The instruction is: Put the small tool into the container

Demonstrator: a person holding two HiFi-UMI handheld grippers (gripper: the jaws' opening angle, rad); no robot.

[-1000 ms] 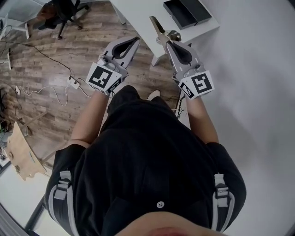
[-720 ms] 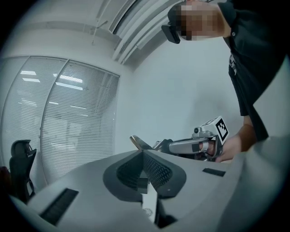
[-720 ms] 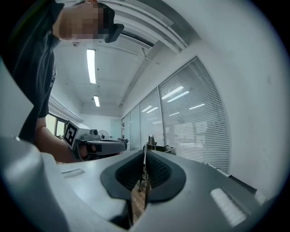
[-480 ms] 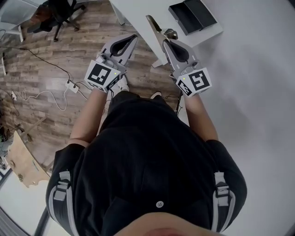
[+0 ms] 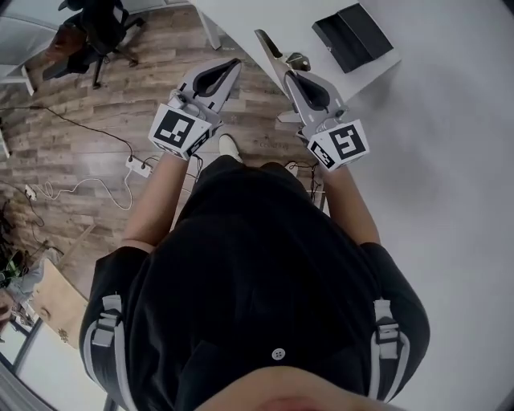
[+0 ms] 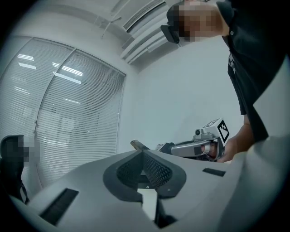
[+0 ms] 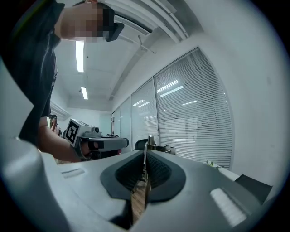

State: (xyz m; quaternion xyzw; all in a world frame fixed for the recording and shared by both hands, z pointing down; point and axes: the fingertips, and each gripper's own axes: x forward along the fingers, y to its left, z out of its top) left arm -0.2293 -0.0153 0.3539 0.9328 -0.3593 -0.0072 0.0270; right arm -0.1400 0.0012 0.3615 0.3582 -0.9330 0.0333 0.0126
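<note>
Change: container (image 5: 353,36) sits lower and further right in the head view than half a second ago. The floor slides too, so the whole view is shifting, likely the person closing on the bench (image 5: 305,16).
Right gripper (image 5: 295,76): fingers pinching the tool (image 5: 273,50), same hold as before; tool juts past the tips.
Left gripper (image 5: 231,66): fingers pressed together, nothing between them.
Tool location: in the air near the bench edge, well apart from the container.
Meaning: carry in hand; drop not yet begun.

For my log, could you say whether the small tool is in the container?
Out: the right gripper is shut on the small tool, apart from the container.
</note>
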